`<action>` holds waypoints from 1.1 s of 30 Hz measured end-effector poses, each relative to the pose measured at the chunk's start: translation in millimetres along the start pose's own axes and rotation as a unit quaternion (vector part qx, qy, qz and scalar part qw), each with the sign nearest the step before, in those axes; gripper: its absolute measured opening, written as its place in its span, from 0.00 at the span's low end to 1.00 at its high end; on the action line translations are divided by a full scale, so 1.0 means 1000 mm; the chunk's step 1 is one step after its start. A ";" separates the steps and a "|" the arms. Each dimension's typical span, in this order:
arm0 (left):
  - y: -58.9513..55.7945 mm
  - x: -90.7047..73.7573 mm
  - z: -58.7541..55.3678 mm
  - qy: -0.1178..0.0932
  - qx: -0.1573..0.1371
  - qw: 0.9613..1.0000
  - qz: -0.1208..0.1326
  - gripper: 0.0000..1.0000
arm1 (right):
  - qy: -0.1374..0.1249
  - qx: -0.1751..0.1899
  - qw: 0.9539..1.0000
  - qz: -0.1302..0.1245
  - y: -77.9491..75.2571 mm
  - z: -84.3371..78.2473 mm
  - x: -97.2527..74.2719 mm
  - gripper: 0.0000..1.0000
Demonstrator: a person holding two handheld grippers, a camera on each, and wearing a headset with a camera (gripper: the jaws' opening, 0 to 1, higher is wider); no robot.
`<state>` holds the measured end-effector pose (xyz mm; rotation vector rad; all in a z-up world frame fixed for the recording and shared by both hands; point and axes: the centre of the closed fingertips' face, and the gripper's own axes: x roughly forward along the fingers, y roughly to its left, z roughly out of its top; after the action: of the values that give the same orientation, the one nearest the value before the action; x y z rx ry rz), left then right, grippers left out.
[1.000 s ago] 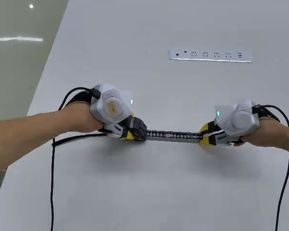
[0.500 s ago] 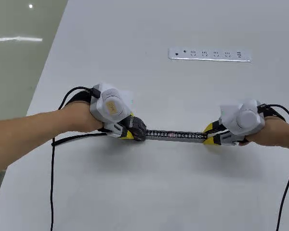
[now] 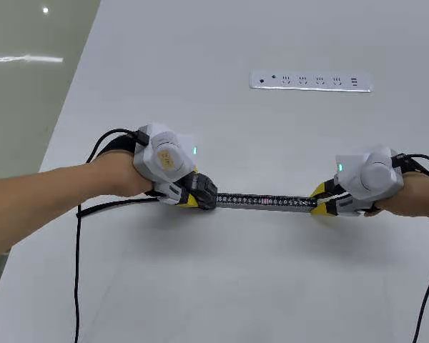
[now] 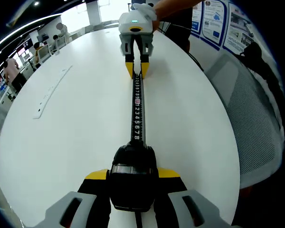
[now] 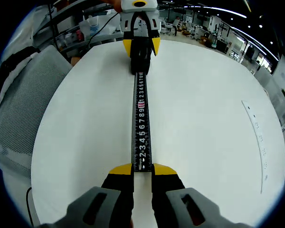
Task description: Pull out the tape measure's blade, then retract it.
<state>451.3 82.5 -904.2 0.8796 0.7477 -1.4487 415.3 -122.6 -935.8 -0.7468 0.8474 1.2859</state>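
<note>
At the left of the desk (image 3: 222, 286), the left gripper (image 3: 193, 194) is clamped on the tape measure's black case (image 3: 204, 191), its yellow-tipped jaws pressing the case from both sides. A dark cable (image 3: 77, 271) trails from that hand toward the near edge. From the case's mouth the blade (image 3: 264, 201) runs to the right, flat and straight, low over the desk, with its printed numbers facing up. At its right end the right gripper (image 3: 322, 201) is closed on the blade's tip, which sits between the two yellow pads in the right gripper view. The two grippers face each other along one line. A white power strip (image 3: 311, 80) lies well apart at the far side.

The pull-out looks partly done: a modest length of blade is out, and retracting has not yet begun. To do this step well, the right gripper should probably draw away along the blade's own line, with no lift and no twist, so the blade does not buckle or slip out of the pads. The left gripper should hold the case level and in place, with its mouth pointed at the other gripper. When the blade goes back, walking the tip toward the case under a firm grip seems safer than letting it go, since a spring-loaded blade may whip.
</note>
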 end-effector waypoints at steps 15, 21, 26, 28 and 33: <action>-0.001 -0.001 0.000 0.002 0.002 1.000 -0.001 0.31 | 0.008 0.004 1.000 0.004 0.000 -0.010 -0.006 0.12; 0.000 0.000 0.000 0.002 0.002 1.000 -0.002 0.31 | 0.009 0.004 1.000 0.004 -0.001 -0.012 -0.008 0.12; 0.000 0.000 0.000 0.002 0.002 1.000 -0.002 0.31 | 0.008 0.007 1.000 0.005 -0.001 -0.016 -0.011 0.12; 0.000 0.000 0.000 0.002 0.002 1.000 -0.002 0.31 | 0.009 0.008 1.000 0.005 -0.002 -0.018 -0.012 0.12; 0.000 0.000 0.000 0.002 0.003 1.000 -0.002 0.31 | 0.010 0.007 1.000 0.005 -0.002 -0.020 -0.013 0.12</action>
<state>451.2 82.4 -903.8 0.8862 0.7501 -1.4538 413.9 -146.8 -935.0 -0.7461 0.8779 1.2820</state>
